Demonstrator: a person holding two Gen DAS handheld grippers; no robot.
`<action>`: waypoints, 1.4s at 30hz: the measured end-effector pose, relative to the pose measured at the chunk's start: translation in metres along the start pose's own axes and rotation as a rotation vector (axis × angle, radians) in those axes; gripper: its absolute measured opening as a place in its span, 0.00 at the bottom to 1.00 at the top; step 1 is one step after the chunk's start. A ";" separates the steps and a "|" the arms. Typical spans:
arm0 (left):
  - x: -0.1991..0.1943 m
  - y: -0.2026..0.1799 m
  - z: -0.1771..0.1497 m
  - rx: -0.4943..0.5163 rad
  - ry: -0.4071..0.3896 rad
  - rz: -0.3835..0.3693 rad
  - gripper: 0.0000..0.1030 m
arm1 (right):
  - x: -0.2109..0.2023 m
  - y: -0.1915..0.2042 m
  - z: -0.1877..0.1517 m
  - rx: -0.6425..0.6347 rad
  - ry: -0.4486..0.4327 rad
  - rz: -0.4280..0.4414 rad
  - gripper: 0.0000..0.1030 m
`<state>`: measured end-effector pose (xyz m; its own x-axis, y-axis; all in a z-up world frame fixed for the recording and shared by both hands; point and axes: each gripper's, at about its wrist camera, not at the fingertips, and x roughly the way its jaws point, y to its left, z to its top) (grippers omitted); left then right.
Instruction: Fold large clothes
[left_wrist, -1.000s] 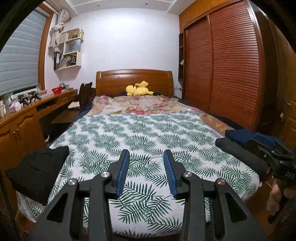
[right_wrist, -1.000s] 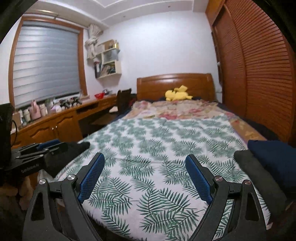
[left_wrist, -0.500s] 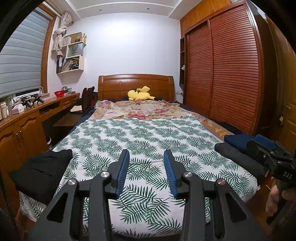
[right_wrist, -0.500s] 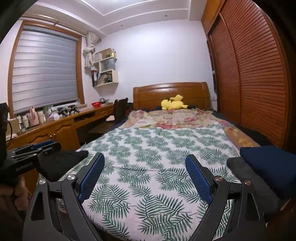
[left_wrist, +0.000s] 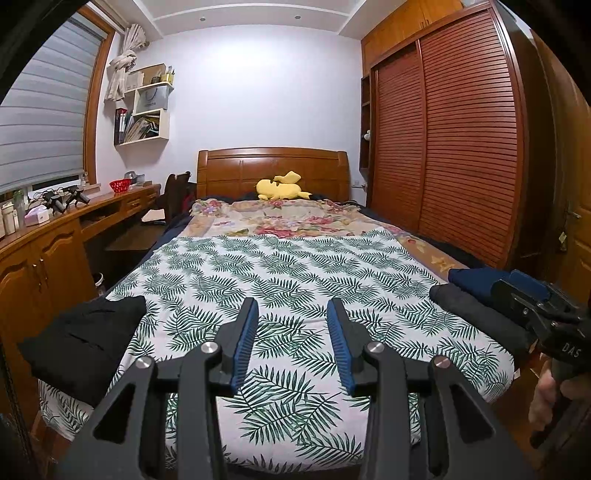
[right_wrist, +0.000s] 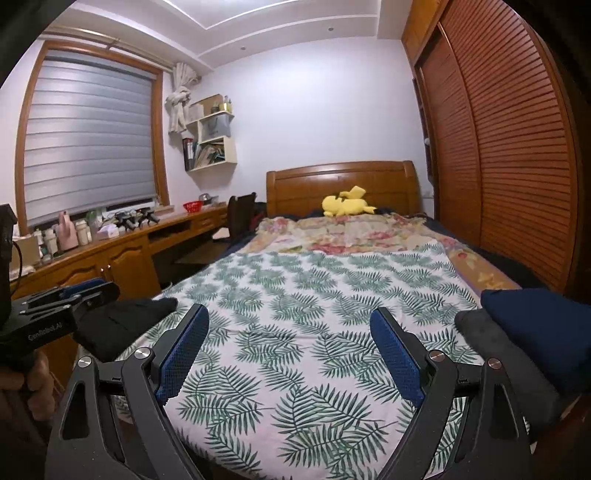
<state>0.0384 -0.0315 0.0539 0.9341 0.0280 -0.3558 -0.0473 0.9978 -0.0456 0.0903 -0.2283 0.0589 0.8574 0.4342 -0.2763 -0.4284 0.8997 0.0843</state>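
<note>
Bedroom, leaf-print bed (left_wrist: 295, 280): I hold the left gripper (left_wrist: 291, 332) narrowly parted and the right gripper (right_wrist: 288, 350) wide, both empty; black garment (left_wrist: 85, 332) at the near-left corner could slide off if snagged.

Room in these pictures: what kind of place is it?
A home bedroom, most likely: a bed with a wooden headboard, a leaf-print bedspread, a louvred wooden wardrobe beside it, and a yellow plush toy near the pillows.
</note>
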 end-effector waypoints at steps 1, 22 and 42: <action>0.000 0.000 0.000 0.000 -0.001 0.001 0.36 | 0.000 0.000 0.000 0.001 0.001 0.001 0.88; -0.002 0.000 0.000 0.003 -0.004 0.004 0.37 | 0.000 -0.001 -0.001 0.001 0.001 0.002 0.88; -0.003 0.001 0.000 0.002 -0.005 0.005 0.37 | 0.000 0.000 -0.001 0.002 0.001 0.001 0.88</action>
<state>0.0358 -0.0309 0.0547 0.9356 0.0332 -0.3516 -0.0511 0.9978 -0.0419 0.0903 -0.2286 0.0575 0.8565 0.4352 -0.2776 -0.4289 0.8992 0.0865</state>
